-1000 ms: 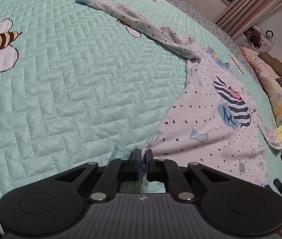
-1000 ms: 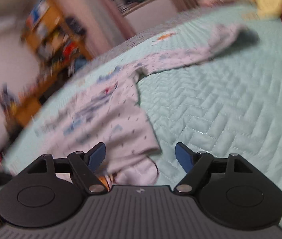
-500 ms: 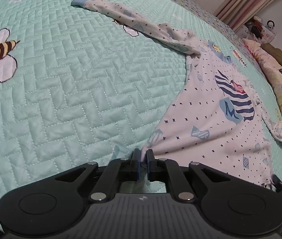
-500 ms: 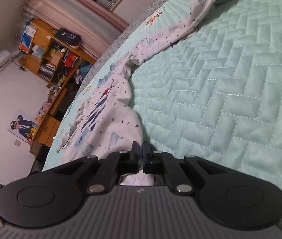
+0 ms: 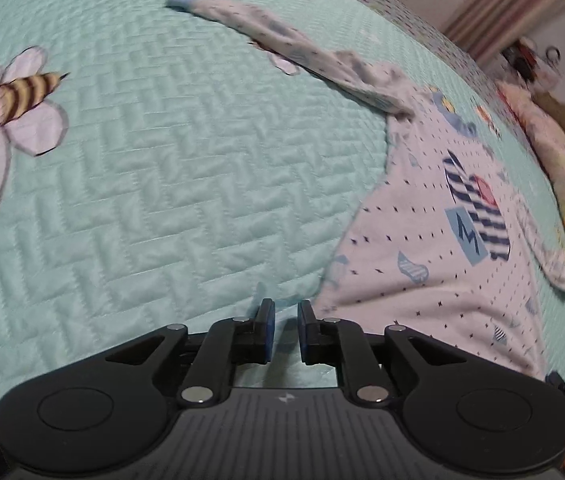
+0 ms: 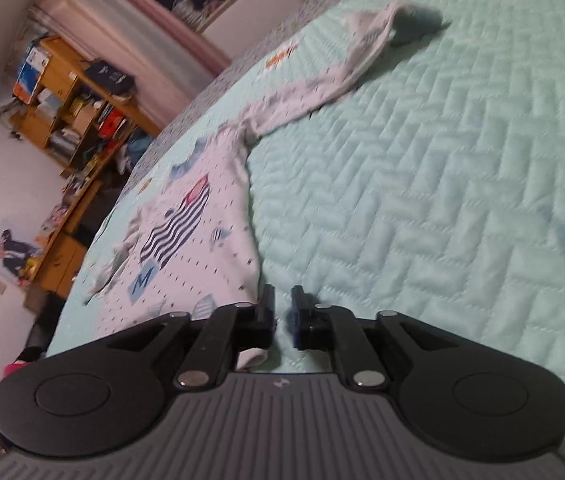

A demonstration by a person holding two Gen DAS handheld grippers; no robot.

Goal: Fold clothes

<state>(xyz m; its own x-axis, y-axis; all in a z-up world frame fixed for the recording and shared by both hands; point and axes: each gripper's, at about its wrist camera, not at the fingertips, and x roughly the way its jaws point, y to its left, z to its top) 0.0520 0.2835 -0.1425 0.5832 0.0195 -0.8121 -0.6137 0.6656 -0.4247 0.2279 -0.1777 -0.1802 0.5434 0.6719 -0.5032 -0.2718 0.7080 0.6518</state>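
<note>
We start at our left gripper (image 5: 282, 326), low over the quilt (image 5: 162, 200). Its jaws are opening a little, and the gap between the blue pads shows only quilt. The bottom corner of the shirt (image 5: 434, 264) lies just to the right of the right-hand finger, free of it. Half a second ago that corner sat pinched between the shut pads, so we have just let it go. The shirt's body spreads ahead and to the right of this tool, chest print up, and one sleeve (image 5: 282, 40) runs far ahead and to the left, ending in a blue cuff.

Our right gripper (image 6: 281, 316) tells the same story. Its jaws are also opening, standing slightly apart, with bare quilt in the gap. The shirt's other bottom corner lies just left of the left-hand finger, and a bit of white cloth shows under that finger's linkage; we cannot tell whether it touches. Half a second ago this tool was shut on the hem. From here the second sleeve stretches far ahead, toward the quilt's far side.

We read this as the spreading step finished: the shirt lies flat and released, ready for its sleeves to be folded in.
</note>
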